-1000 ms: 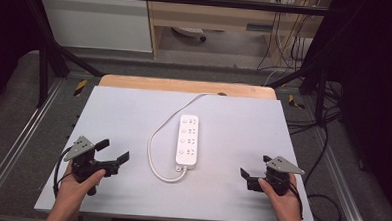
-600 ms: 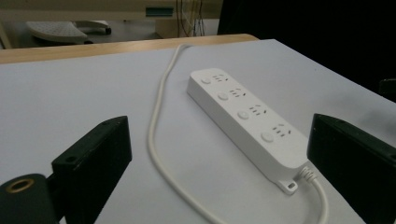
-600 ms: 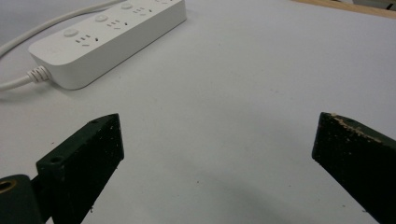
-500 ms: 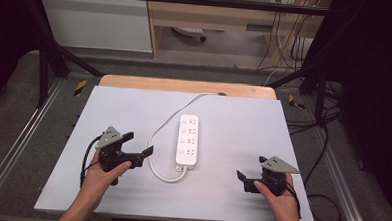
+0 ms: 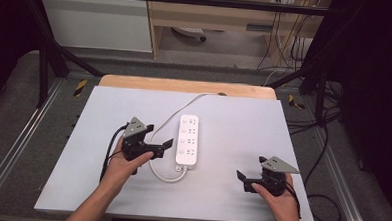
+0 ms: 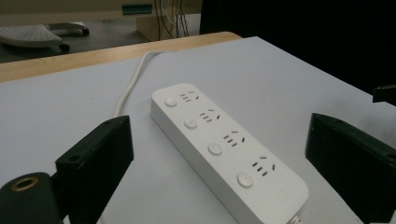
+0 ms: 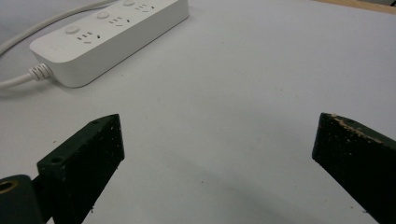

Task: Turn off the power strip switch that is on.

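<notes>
A pale grey table [image 5: 233,122] spans the middle of the high view. At its centre lies a white power strip [image 5: 188,139], its cord [image 5: 164,125] running toward the upper edge. The left gripper [image 5: 158,139], left of centre, gapes wide and empty beside the strip. The right gripper [image 5: 243,181], lower right, is likewise wide open, holding nothing.

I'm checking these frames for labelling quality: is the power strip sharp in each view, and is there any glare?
High view: power strip small, soft, evenly lit, no glare. Left gripper view: sharp sockets and buttons; the near jaws blur. Right gripper view: the strip's end is clear, with soft shadows on the table.
</notes>
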Available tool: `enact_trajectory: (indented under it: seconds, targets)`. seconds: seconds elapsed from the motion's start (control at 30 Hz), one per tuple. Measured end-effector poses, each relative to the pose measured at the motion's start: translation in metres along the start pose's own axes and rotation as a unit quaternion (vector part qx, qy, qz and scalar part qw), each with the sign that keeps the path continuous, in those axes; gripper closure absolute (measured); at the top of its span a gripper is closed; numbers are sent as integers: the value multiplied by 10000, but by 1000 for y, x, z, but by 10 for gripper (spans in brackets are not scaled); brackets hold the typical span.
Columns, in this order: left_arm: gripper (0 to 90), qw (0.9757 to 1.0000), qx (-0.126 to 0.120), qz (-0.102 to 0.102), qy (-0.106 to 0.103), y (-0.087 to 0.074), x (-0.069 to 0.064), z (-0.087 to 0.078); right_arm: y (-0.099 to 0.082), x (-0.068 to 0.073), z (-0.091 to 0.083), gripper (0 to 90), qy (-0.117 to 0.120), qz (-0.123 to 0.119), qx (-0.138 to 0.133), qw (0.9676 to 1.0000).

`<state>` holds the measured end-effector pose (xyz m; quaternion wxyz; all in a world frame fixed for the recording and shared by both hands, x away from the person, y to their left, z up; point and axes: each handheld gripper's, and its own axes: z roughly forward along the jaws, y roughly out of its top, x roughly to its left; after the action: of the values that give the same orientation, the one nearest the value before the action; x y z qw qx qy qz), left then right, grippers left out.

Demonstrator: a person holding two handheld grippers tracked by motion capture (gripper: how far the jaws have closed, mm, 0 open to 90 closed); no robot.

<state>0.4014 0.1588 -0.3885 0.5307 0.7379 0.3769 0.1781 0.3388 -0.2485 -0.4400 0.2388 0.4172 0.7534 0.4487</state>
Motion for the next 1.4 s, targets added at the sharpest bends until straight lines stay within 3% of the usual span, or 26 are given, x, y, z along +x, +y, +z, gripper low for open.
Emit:
enact_trajectory:
  seconds: [0.43, 0.8, 1.1, 1.4]
  targets:
    - [106, 9999, 123, 45, 81, 5, -5, 35, 0, 0, -1, 31, 17, 24, 14, 10000]
    - [193, 9998, 142, -37, 161, 3, -1, 46, 1, 0, -1, 34, 42, 61, 49, 10000]
    - [388, 9999, 115, -52, 81, 1, 2, 51, 1, 0, -1, 34, 50, 85, 52, 9999]
    - [595, 9996, 297, 26, -25, -4, 5, 60, 1, -1, -1, 37, 77, 110, 68, 9999]
